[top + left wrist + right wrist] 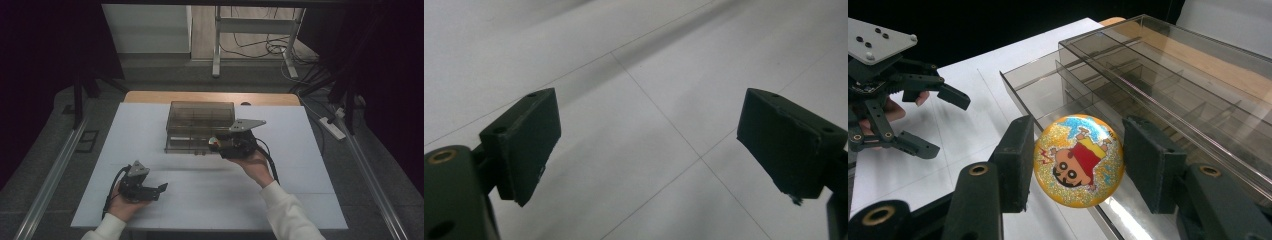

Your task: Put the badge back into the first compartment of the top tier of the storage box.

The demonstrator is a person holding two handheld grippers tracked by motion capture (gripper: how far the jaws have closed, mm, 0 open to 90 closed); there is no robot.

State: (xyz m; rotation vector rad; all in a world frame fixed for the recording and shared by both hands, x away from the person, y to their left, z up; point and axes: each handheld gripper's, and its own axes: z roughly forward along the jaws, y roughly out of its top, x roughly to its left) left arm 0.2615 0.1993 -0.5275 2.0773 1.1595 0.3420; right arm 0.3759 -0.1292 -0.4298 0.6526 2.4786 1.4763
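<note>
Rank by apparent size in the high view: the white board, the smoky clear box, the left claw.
1. White board, largest.
2. Smoky clear box.
3. Left claw, smallest, though it sits nearer the camera.

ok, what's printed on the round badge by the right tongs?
A cartoon child on glittery orange round badge; right gripper view.

the left hand-held gripper (161, 189) sits low at the near left, held in the left hand (124, 206), a white sleeve behind it; its jaws stand wide apart with nothing between them and point to the right. the right hand-held gripper (214, 142) is stretched forward past the middle, the right hand (252, 165) under it, jaws pointing left and pressed on something round.
</note>
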